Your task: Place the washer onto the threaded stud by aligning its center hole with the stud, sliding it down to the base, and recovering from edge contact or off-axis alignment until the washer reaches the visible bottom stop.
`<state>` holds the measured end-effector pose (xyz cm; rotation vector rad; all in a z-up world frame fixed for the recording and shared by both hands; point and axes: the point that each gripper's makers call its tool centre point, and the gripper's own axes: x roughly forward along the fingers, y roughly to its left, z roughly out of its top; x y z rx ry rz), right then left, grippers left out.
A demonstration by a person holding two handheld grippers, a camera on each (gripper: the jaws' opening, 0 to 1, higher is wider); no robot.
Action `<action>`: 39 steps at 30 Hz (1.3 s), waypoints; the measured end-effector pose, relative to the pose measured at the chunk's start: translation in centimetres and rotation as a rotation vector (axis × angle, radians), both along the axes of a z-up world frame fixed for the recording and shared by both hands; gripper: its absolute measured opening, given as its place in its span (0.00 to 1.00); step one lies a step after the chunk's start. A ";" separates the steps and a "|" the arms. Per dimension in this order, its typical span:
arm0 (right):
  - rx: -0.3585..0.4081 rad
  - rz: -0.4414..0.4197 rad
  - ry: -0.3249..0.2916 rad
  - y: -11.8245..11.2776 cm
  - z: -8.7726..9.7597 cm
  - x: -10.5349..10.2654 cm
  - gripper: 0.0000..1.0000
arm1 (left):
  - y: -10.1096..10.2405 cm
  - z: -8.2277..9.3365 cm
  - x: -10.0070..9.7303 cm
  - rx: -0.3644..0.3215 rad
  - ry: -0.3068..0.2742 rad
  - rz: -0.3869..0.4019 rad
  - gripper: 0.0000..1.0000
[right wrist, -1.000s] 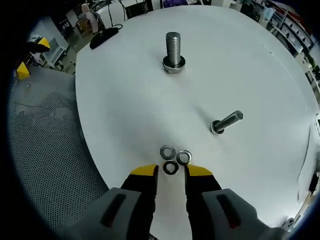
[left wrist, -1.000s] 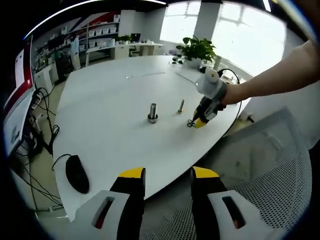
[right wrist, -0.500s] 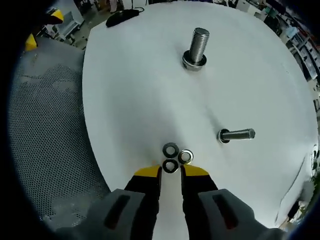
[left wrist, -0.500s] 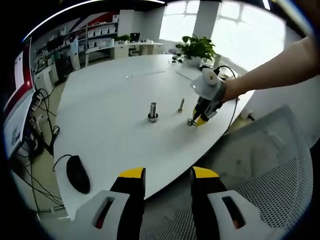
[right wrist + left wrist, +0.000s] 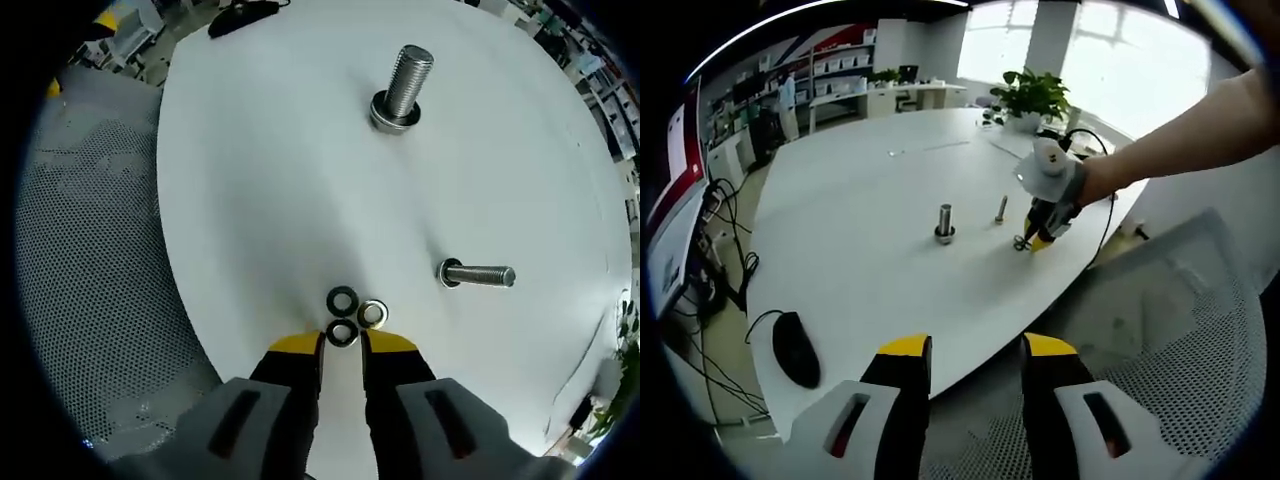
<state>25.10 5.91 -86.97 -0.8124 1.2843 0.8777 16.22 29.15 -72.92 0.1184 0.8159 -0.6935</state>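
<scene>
Standing upright on its head on the white table (image 5: 250,200), the threaded stud (image 5: 403,90) is far ahead of my right gripper (image 5: 342,343). Three washers lie close together at the table's near edge. The nearest washer (image 5: 341,334) sits right at the yellow fingertips (image 5: 295,345), in the narrow gap between them. The jaws are open and I see no grip on it. The other two washers (image 5: 342,299) (image 5: 372,314) lie just beyond. In the left gripper view, the stud (image 5: 944,222) stands mid-table and the right gripper (image 5: 1032,240) is down at the washers. My left gripper (image 5: 975,350) hangs open off the table's edge.
A smaller bolt (image 5: 478,274) lies on its side to the right of the washers. A black mouse (image 5: 794,347) rests near the table's left edge, and a potted plant (image 5: 1032,98) stands at the far side. A mesh chair (image 5: 1170,330) is below the table's edge.
The right jaws have narrowed since a second ago and edged up to the nearest washer, and that view has tilted. The left gripper has held still.
</scene>
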 end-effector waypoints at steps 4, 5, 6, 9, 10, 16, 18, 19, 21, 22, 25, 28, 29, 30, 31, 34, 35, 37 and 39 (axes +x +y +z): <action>0.004 -0.018 0.001 0.0 -0.1 0.1 0.18 | 0.0 0.0 0.0 0.001 0.002 0.000 0.34; 0.007 -0.026 0.004 0.0 -0.1 0.1 0.18 | 0.0 0.0 0.0 0.002 0.002 -0.001 0.34; 0.011 -0.045 0.006 0.0 0.0 0.1 0.18 | 0.0 0.0 0.0 0.002 0.002 -0.002 0.34; 0.010 -0.060 0.002 0.1 0.0 0.1 0.18 | 0.0 0.0 0.0 0.001 0.002 -0.003 0.33; 0.008 -0.067 -0.001 0.1 0.0 0.1 0.18 | 0.0 0.0 0.0 0.002 0.001 -0.003 0.33; -0.019 -0.047 -0.012 0.4 0.0 0.0 0.16 | 0.1 0.0 0.1 -0.001 -0.002 0.001 0.33; -0.026 -0.055 -0.005 0.3 0.0 0.1 0.16 | 0.1 0.0 0.1 -0.003 -0.001 0.003 0.33; -0.027 -0.059 -0.002 0.3 -0.1 0.2 0.16 | 0.1 0.0 0.1 -0.002 0.000 0.002 0.33; -0.030 -0.065 0.003 0.2 -0.1 0.2 0.16 | 0.1 0.0 0.1 0.001 -0.002 -0.001 0.33; -0.031 -0.065 0.005 0.2 -0.2 0.2 0.16 | 0.1 0.0 0.0 0.001 -0.001 -0.001 0.33; -0.041 -0.067 0.007 0.3 -0.1 0.2 0.16 | 0.1 0.0 0.0 0.002 -0.001 0.000 0.33; -0.048 -0.094 0.004 0.3 -0.1 0.2 0.16 | 0.1 0.0 0.1 0.000 -0.002 0.001 0.33; -0.049 -0.099 0.003 0.3 -0.1 0.2 0.15 | 0.1 0.0 0.1 0.001 -0.003 0.001 0.33; -0.050 -0.100 0.000 0.3 0.0 0.1 0.15 | 0.1 0.0 0.1 0.001 -0.003 0.001 0.33; -0.051 -0.101 -0.005 0.3 0.0 0.1 0.15 | 0.1 0.0 0.1 0.001 -0.003 0.000 0.33; -0.036 -0.125 -0.024 0.3 0.0 0.1 0.15 | 0.1 0.0 0.0 0.001 -0.005 0.000 0.33; -0.016 -0.160 -0.038 0.2 0.0 0.2 0.15 | 0.1 0.0 0.0 0.000 -0.005 0.000 0.33; 0.001 -0.183 -0.054 0.1 0.0 0.2 0.15 | 0.1 0.1 0.1 0.001 -0.007 0.000 0.33; 0.016 -0.196 -0.081 0.1 0.0 -0.1 0.15 | 0.1 0.1 0.1 -0.001 -0.007 0.000 0.33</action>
